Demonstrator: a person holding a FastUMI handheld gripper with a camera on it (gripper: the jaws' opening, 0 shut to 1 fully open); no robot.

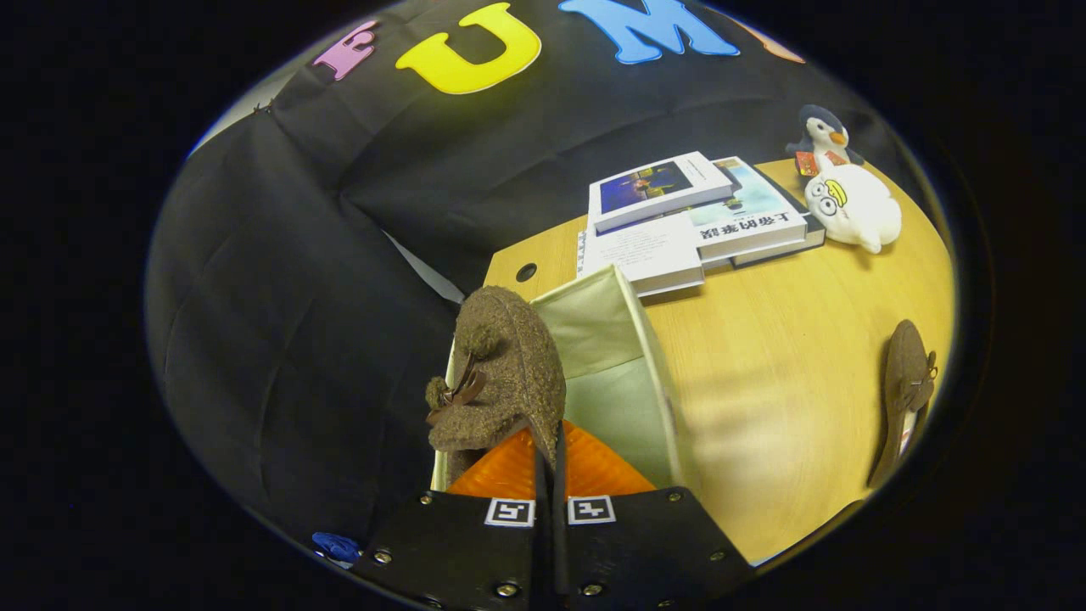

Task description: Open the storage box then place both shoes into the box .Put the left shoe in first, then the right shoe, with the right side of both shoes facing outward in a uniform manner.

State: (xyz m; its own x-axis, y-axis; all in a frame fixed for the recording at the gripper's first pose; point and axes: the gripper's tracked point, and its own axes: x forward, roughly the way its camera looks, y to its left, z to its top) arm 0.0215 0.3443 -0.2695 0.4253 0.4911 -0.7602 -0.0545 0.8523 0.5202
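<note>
A brown fuzzy shoe (501, 373) with a small bow hangs from my gripper (550, 454), whose fingers are shut on its rim. It hangs, toe pointing away from me, over the open pale green storage box (657, 373) that stands at the wooden table's left edge. The box's inside shows behind and to the right of the shoe. The second brown shoe (906, 382) lies on the table (780, 373) far to the right of the box.
A stack of books (691, 216) lies on the table beyond the box. A white plush toy (853, 208) and a small penguin toy (821, 136) sit to the right of the books. The table has a round cable hole (526, 272) near its back left corner.
</note>
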